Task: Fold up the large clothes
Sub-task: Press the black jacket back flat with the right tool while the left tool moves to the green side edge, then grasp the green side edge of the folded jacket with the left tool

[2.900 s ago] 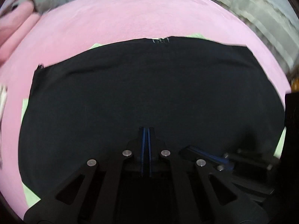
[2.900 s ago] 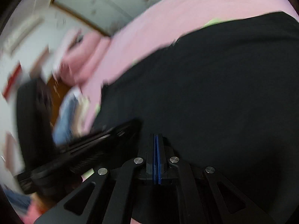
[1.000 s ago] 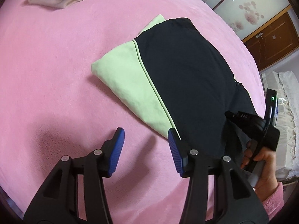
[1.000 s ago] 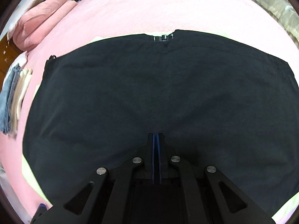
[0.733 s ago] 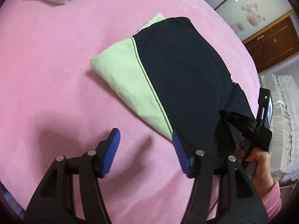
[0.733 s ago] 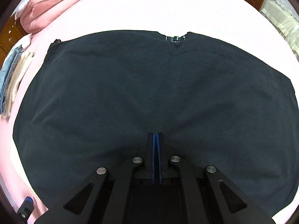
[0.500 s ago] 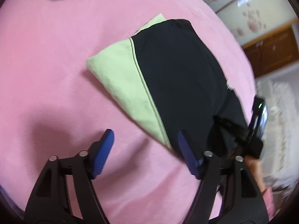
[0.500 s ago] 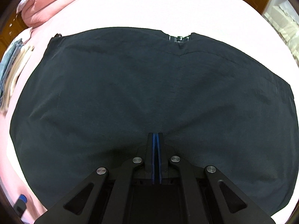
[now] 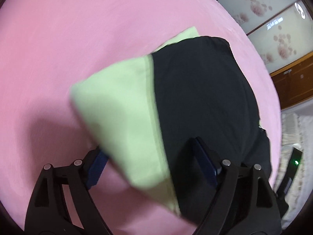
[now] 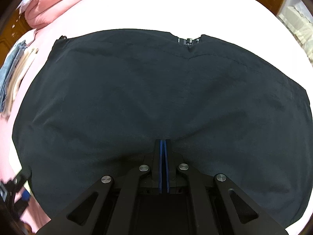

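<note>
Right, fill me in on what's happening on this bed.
A person is folding a black and light green garment on a pink bedspread, using a hand-held tool in each hand. The right tool is shut on the near edge of the black fabric. The left tool is open and straddles the garment's near corner, one finger on either side of the green part, not yet closed. A small stack of folded clothes lies off to one side.
</note>
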